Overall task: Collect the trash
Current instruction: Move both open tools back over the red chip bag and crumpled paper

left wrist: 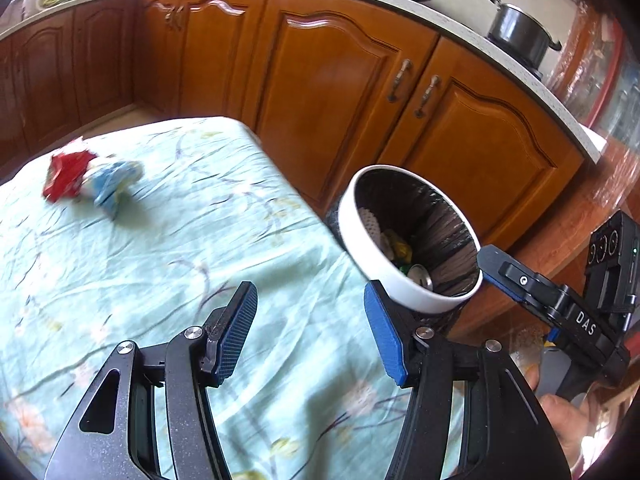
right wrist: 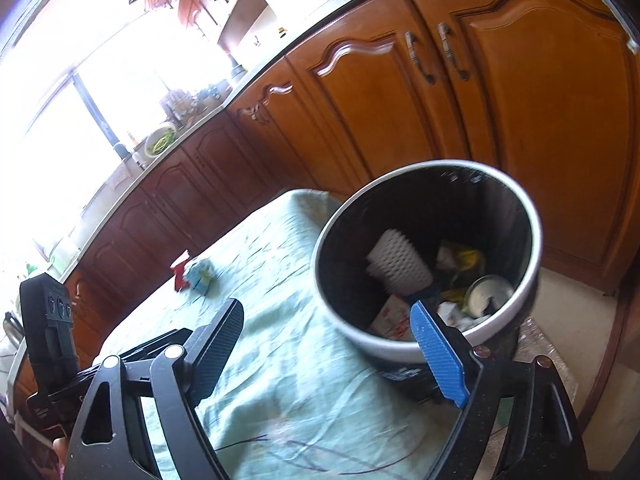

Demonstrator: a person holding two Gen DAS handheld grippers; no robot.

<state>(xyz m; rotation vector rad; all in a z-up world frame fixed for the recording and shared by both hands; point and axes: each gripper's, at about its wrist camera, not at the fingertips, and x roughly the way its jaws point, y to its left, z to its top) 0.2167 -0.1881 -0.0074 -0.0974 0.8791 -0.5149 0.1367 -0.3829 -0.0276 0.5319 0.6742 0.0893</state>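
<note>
A white-rimmed bin (left wrist: 362, 236) with a black liner stands beside the table's right edge and holds several pieces of trash; it also shows in the right wrist view (right wrist: 532, 240). A red wrapper (left wrist: 66, 176) and a blue-white wrapper (left wrist: 114, 180) lie together at the far left of the table; they also show in the right wrist view, the red wrapper (right wrist: 180, 274) and the blue-white wrapper (right wrist: 201, 274). My left gripper (left wrist: 310, 322) is open and empty above the cloth. My right gripper (right wrist: 332, 340) is open and empty near the bin's rim.
The table wears a pale green floral cloth (left wrist: 168, 264). Brown wooden cabinets (left wrist: 340, 92) run behind the table and bin. A black pot (left wrist: 518, 34) sits on the counter. The right gripper's body (left wrist: 576, 312) is to the right of the bin.
</note>
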